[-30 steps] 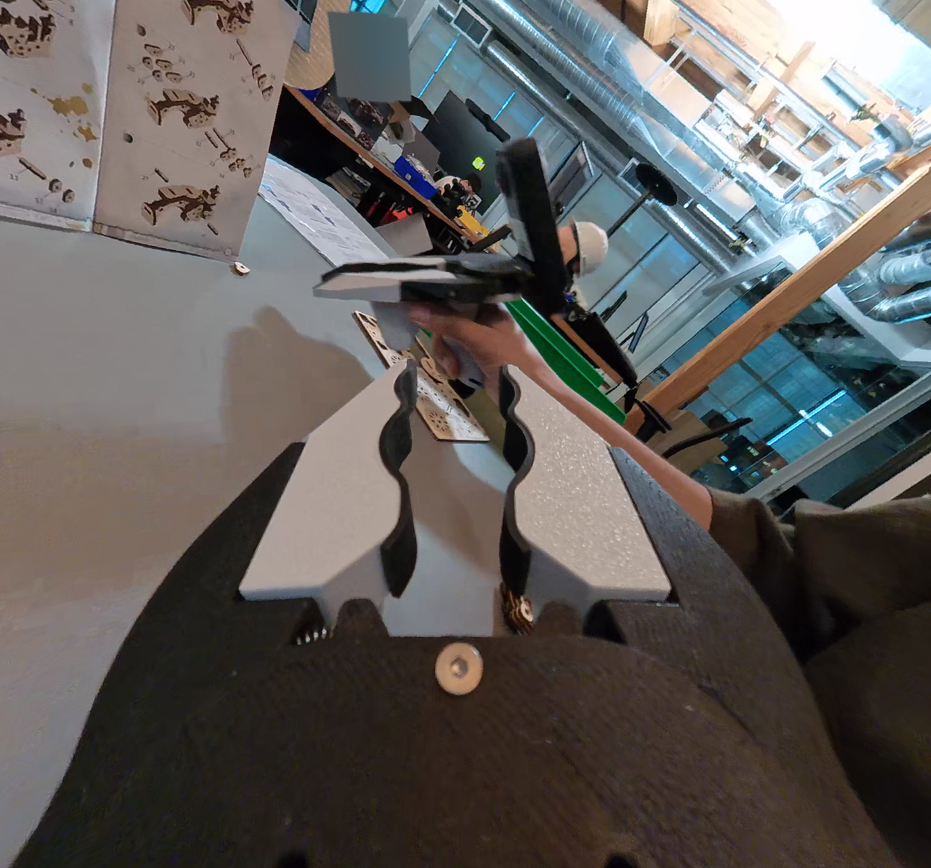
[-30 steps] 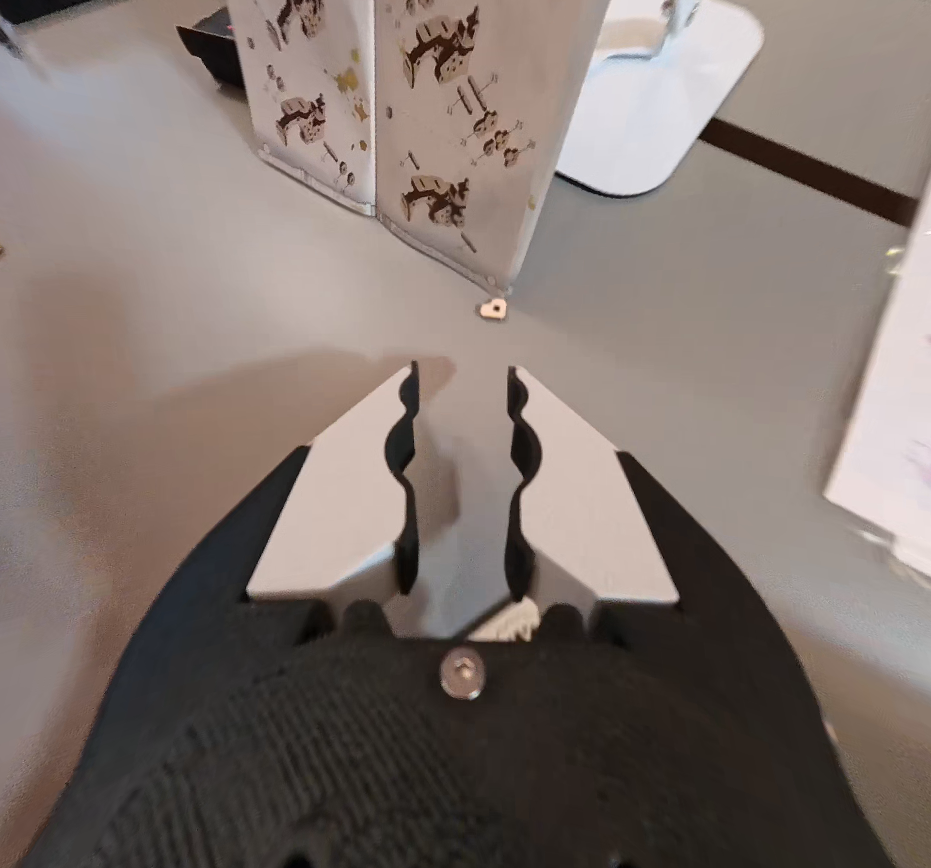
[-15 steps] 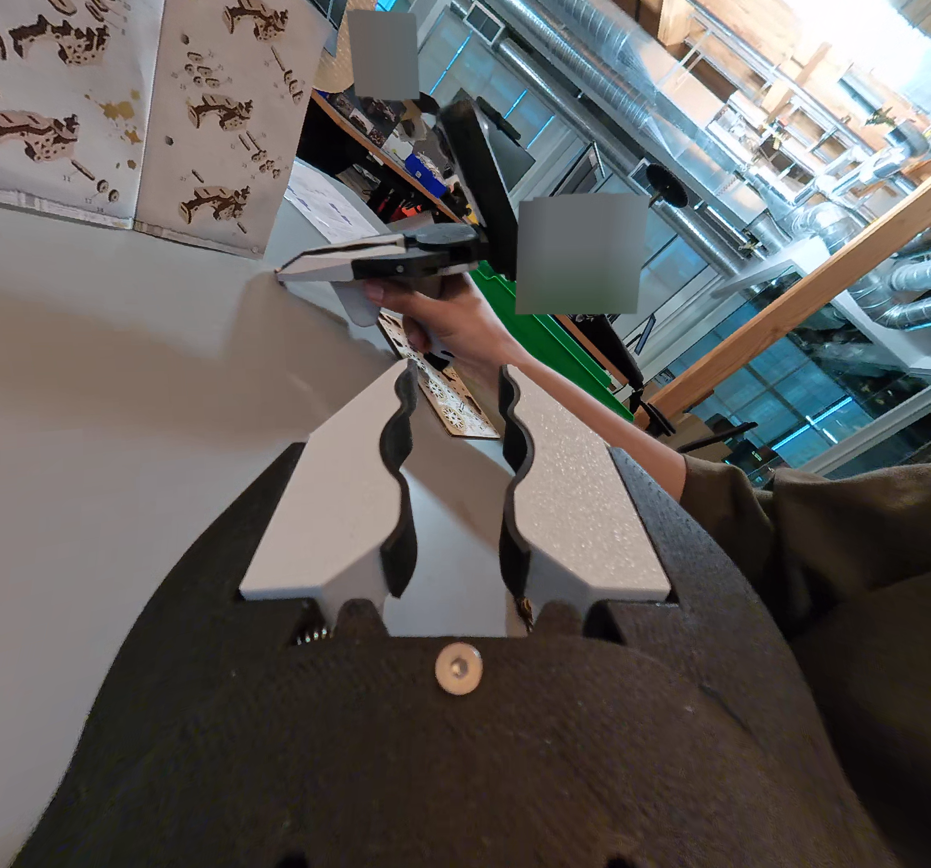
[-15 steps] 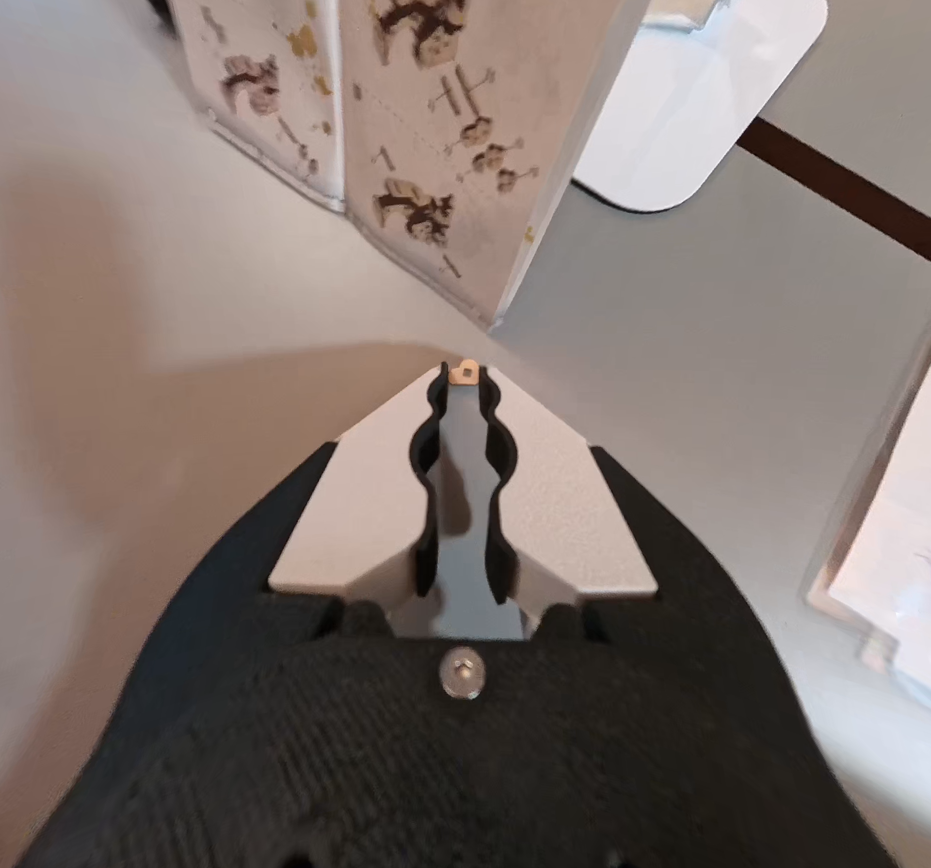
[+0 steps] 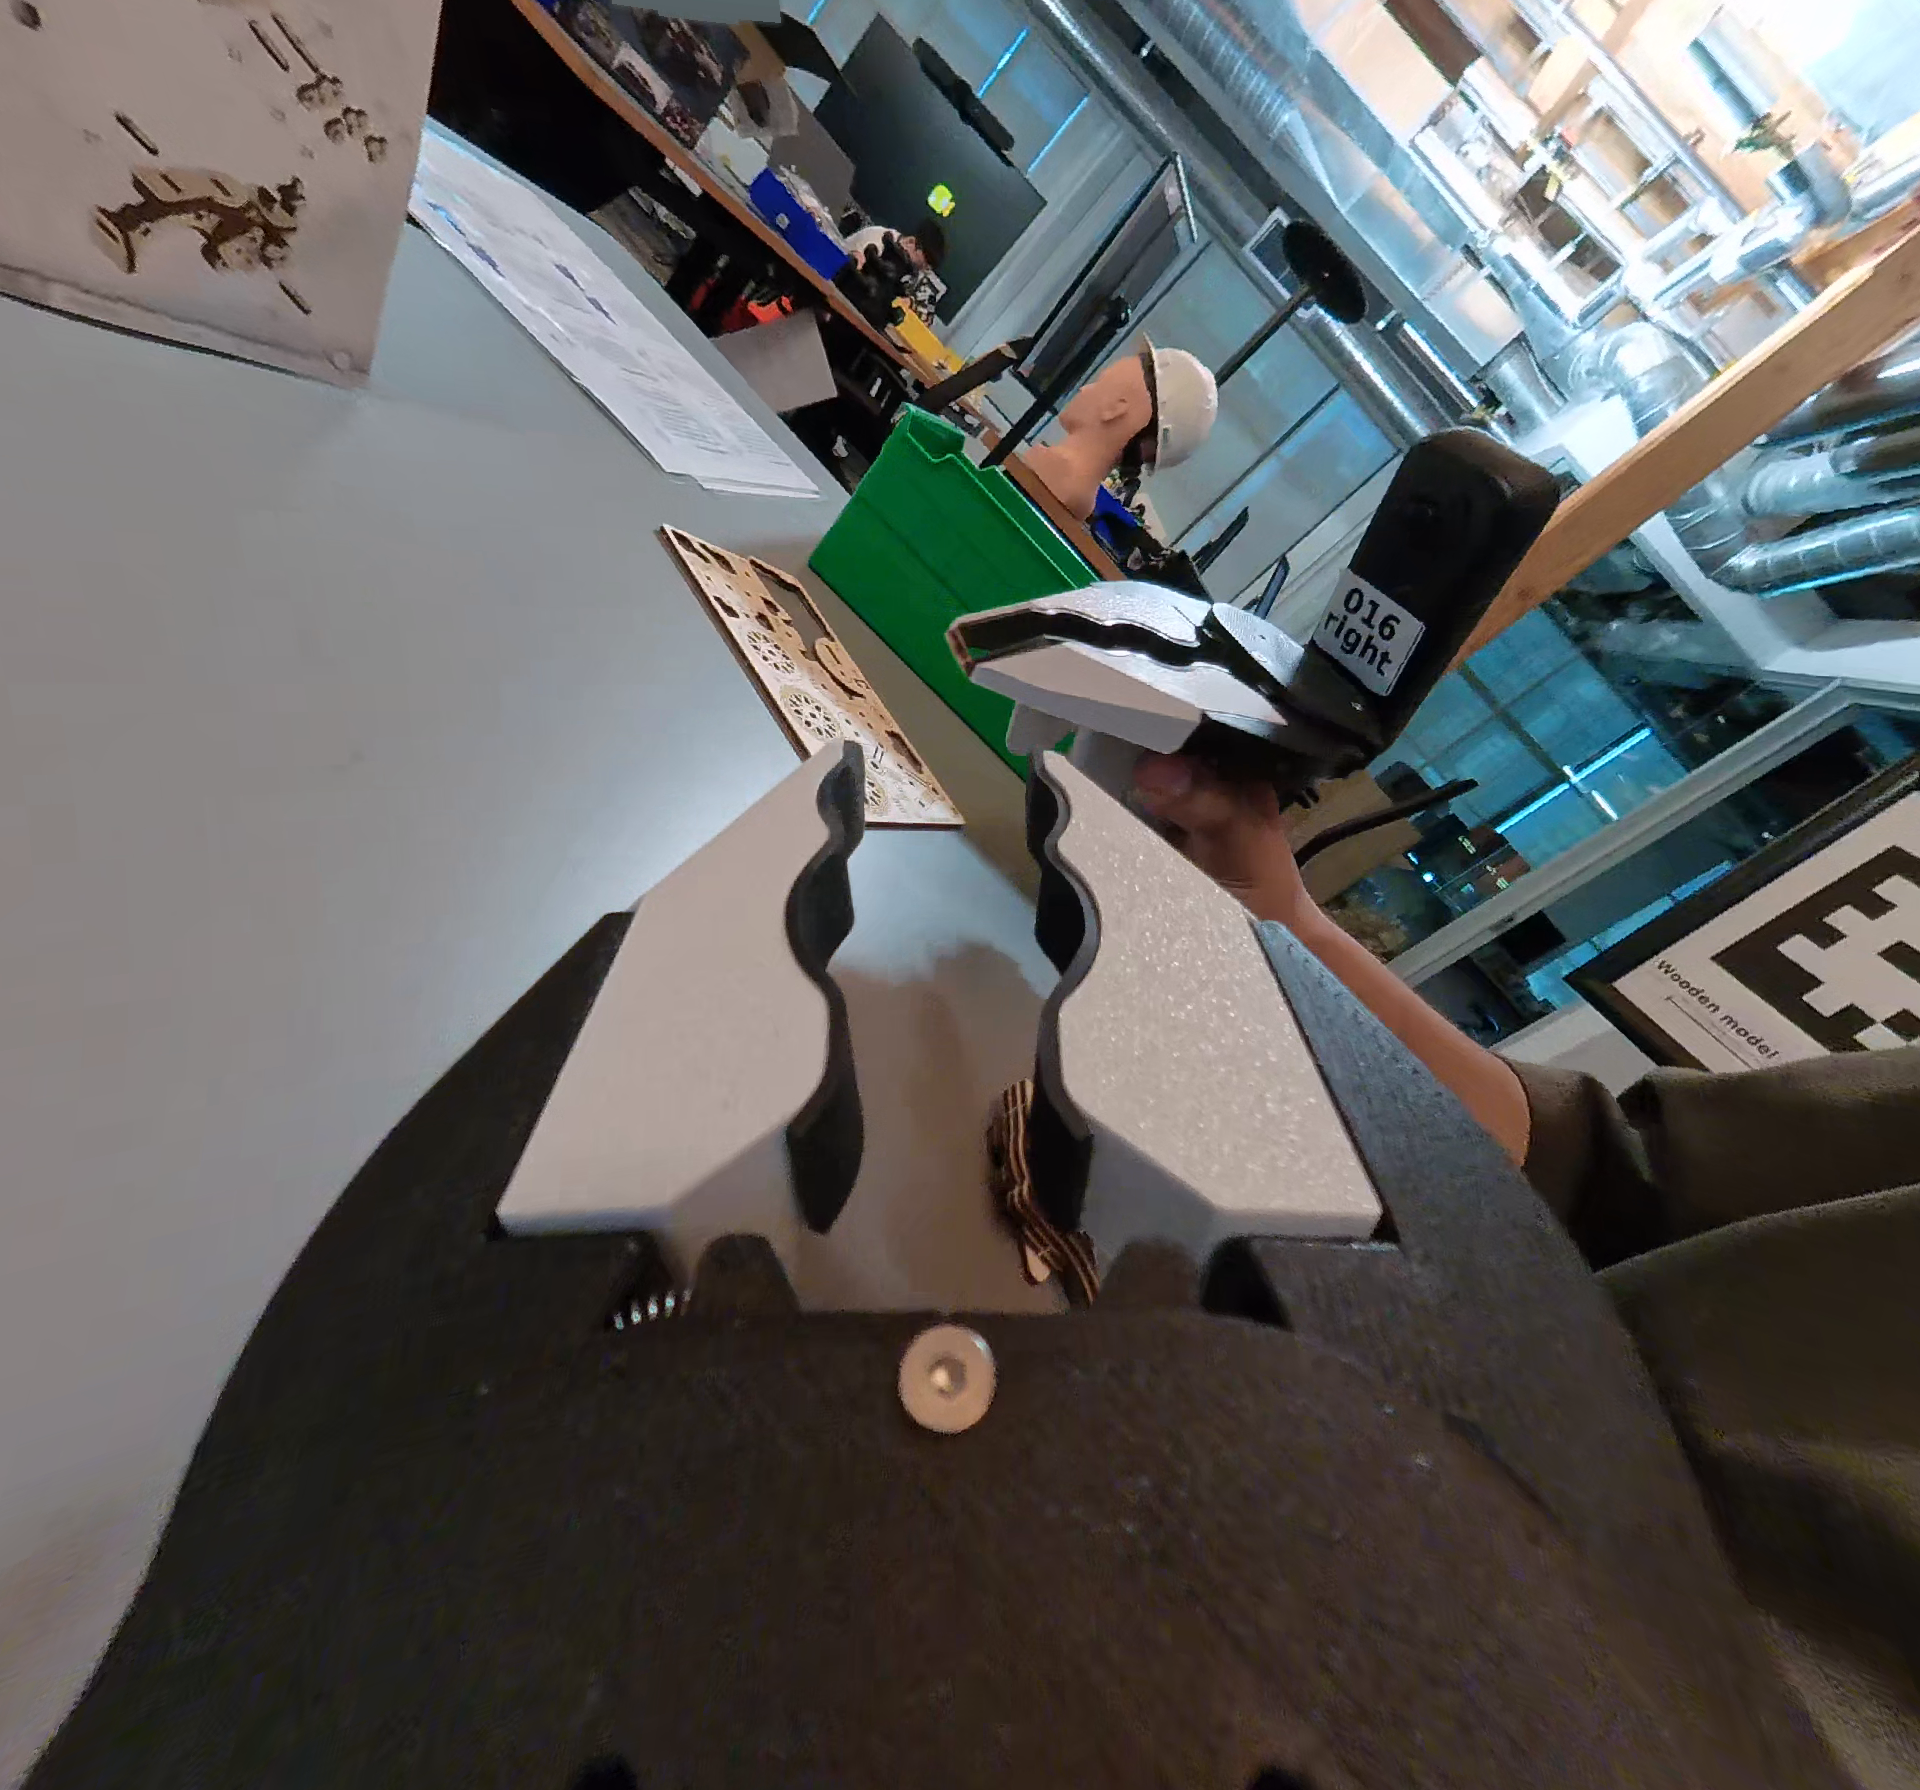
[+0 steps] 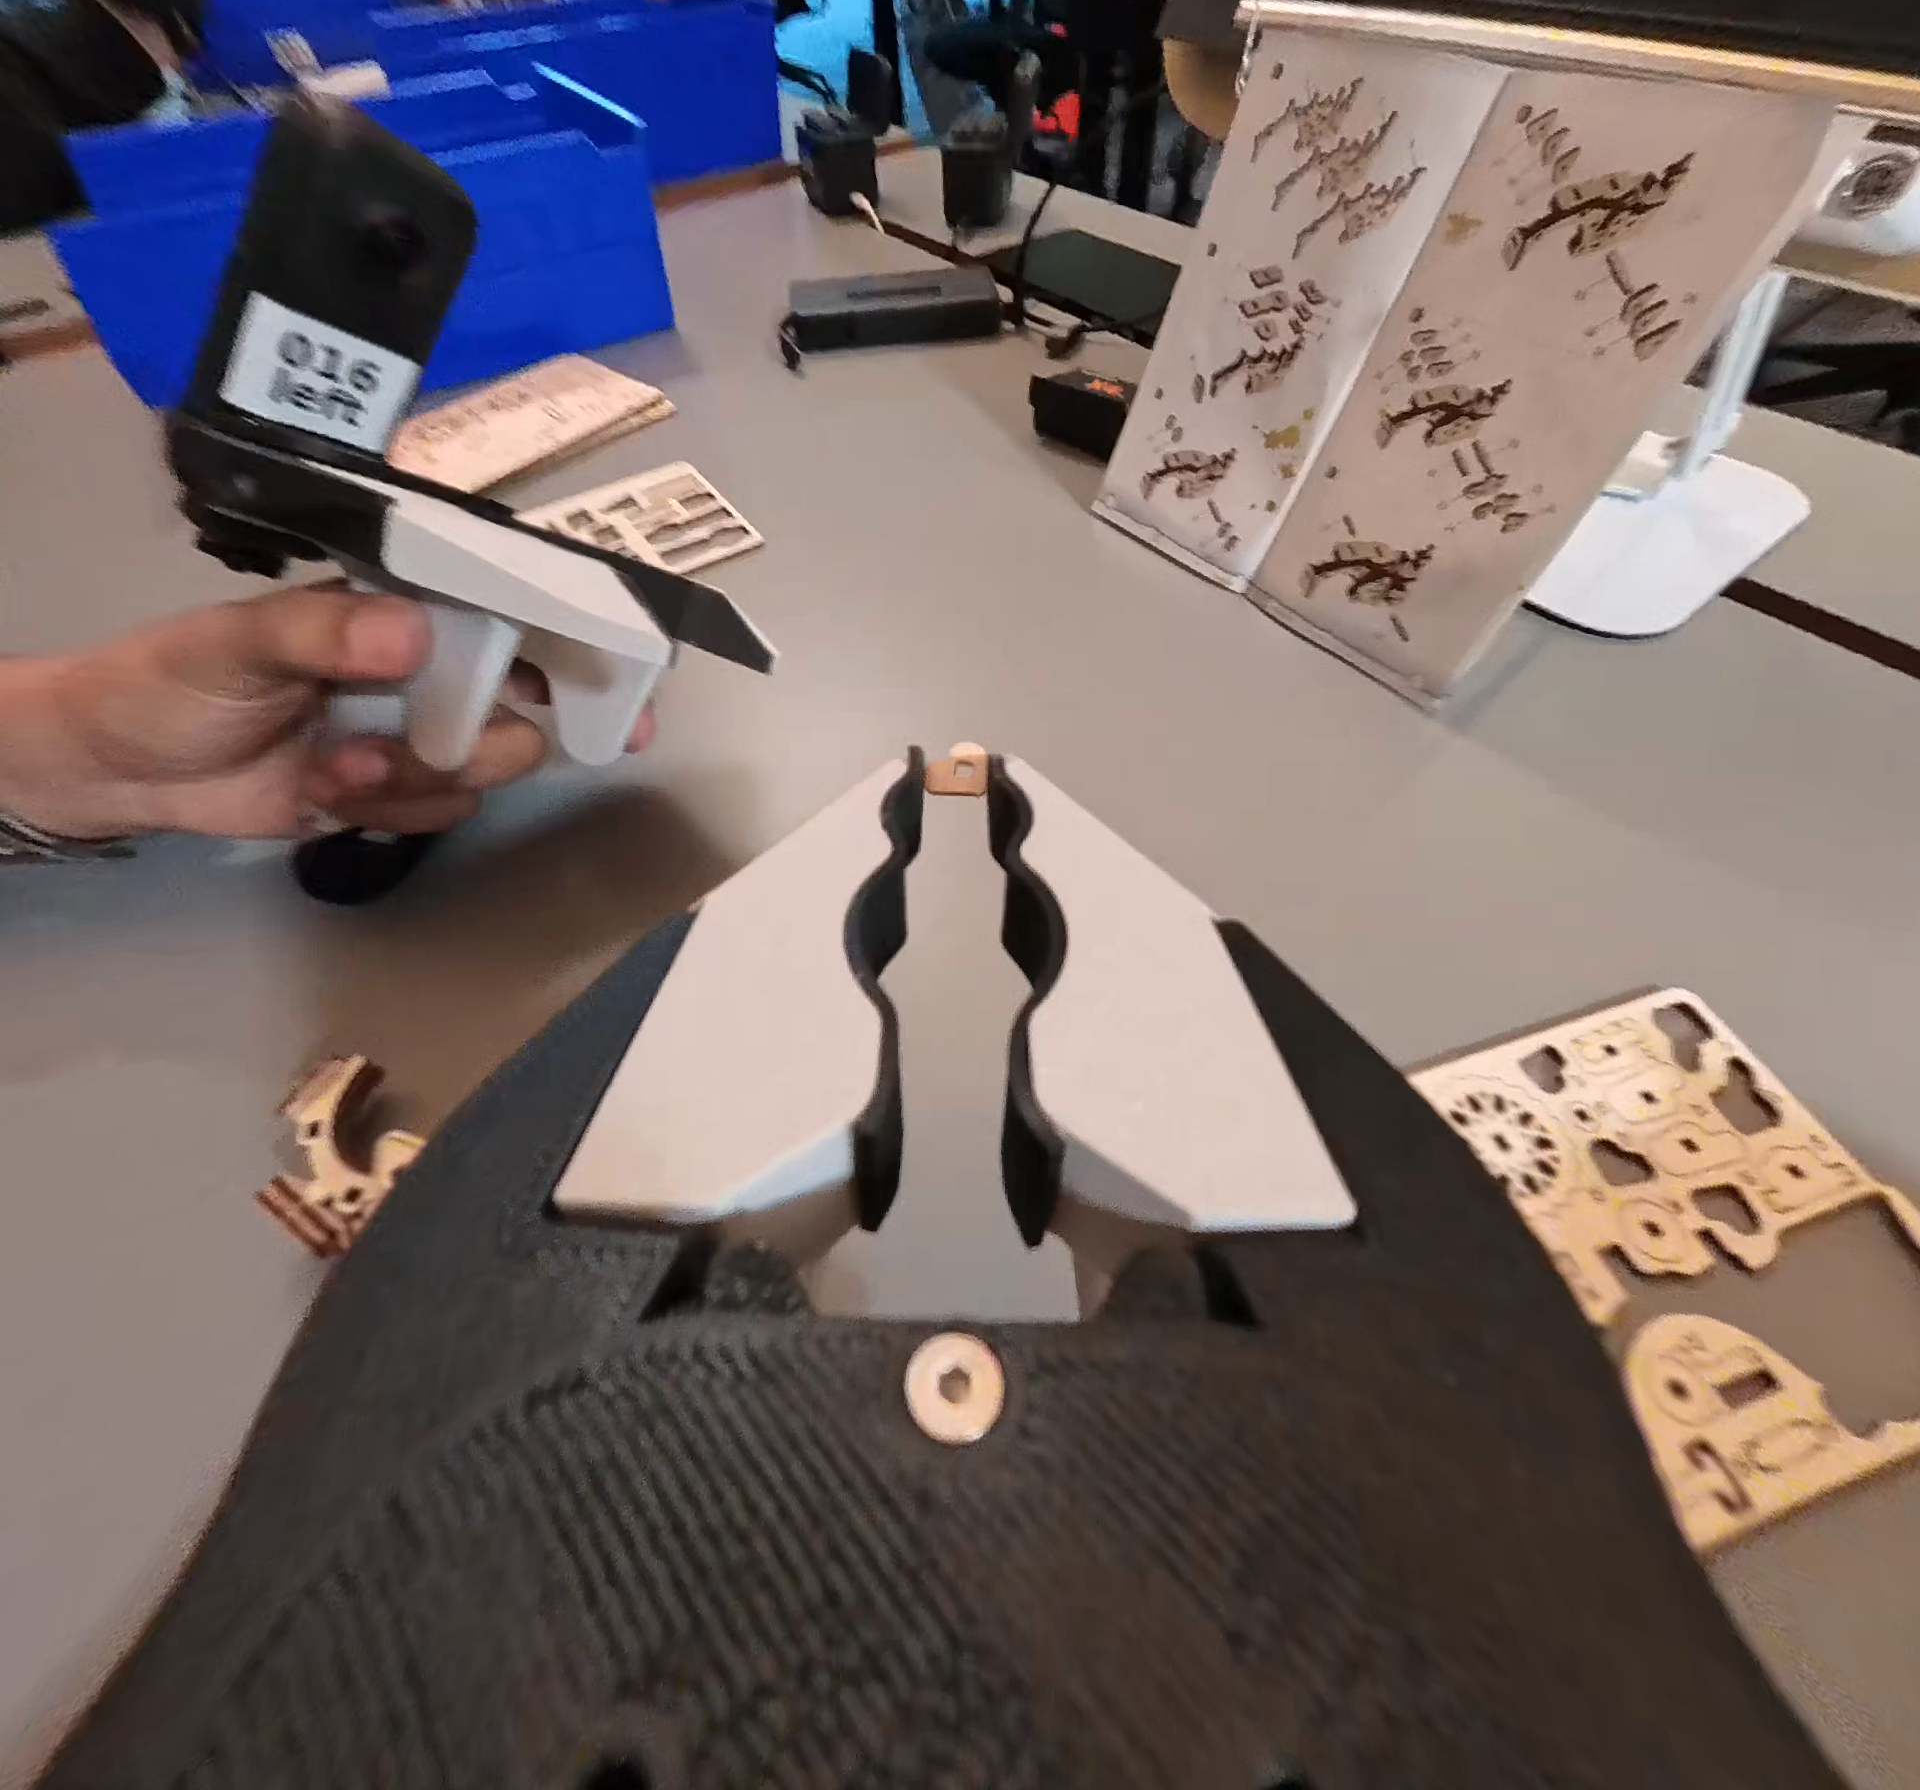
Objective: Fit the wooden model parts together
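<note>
Right claw (image 6: 958,772) is nearly closed, pinching a tiny wooden piece (image 6: 957,776) at its tips, up off the worktop (image 6: 1039,618). Left claw (image 5: 940,790) is spread wide with a wooden part (image 5: 1023,1184) sitting deep against its right finger, not clamped.

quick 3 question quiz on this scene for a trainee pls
1. True or false: the right hand-held gripper pinches a small wooden piece at its fingertips.
2. In the right wrist view, the nearest punched wooden sheet lies: A) on the table to the right of that gripper B) to its left C) between its fingers.
3. Fill in: the jaws of the left hand-held gripper stand ___.

Key: 1 true; 2 A; 3 open.
</note>
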{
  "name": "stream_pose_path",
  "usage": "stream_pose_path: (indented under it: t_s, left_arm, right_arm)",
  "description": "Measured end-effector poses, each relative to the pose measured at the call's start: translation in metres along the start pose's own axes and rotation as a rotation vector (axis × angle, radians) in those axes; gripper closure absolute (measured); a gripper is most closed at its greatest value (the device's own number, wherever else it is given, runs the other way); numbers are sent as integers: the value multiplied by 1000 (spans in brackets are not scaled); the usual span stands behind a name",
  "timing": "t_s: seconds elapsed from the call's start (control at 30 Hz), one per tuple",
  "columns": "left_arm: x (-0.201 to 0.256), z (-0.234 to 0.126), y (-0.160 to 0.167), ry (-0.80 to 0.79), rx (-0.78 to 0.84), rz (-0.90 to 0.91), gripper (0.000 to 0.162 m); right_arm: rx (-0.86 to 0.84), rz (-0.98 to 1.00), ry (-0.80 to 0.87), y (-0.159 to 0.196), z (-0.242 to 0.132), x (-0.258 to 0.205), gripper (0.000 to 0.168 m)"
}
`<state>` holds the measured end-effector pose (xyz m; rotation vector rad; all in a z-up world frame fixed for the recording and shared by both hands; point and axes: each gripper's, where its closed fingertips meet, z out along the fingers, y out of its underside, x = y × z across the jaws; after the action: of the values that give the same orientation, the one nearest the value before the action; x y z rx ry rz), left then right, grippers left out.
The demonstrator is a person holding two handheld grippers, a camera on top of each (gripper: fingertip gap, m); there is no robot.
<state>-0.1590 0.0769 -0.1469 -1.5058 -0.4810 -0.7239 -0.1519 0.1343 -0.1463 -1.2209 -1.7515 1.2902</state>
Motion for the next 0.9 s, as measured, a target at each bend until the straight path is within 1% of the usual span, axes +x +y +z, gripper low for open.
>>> stream_pose_path:
  t_s: [0.1, 0.2, 0.37, 0.43, 0.53, 0.67, 0.83, 0.9]
  left_arm:
    - [0, 4, -5, -1, 7, 14, 133]
    - [-3, 15, -8, 14, 9, 10, 135]
    - [-4, 40, -12, 71, -8, -15, 136]
    - [-3, 46, -12, 87, -15, -18, 136]
    - [1, 52, -8, 126, -32, -73, 136]
    - [-1, 49, -8, 137, -14, -139, 136]
    - [-4, 31, -13, 136, 38, -225, 135]
    - [-14, 25, -16, 93, 64, -242, 141]
  right_arm:
    - [34, 49, -63, 1, -1, -7, 158]
    - [23, 83, -76, 11, -4, -7, 158]
    - [6, 76, 2, 27, -24, -3, 158]
    - [1, 52, 30, 29, -29, -1, 158]
    - [1, 15, 50, 27, -28, 2, 158]
    - [22, 39, 7, 25, -19, -3, 158]
    - [20, 32, -63, 22, -7, -13, 158]
    - [15, 22, -75, 22, -4, -16, 158]
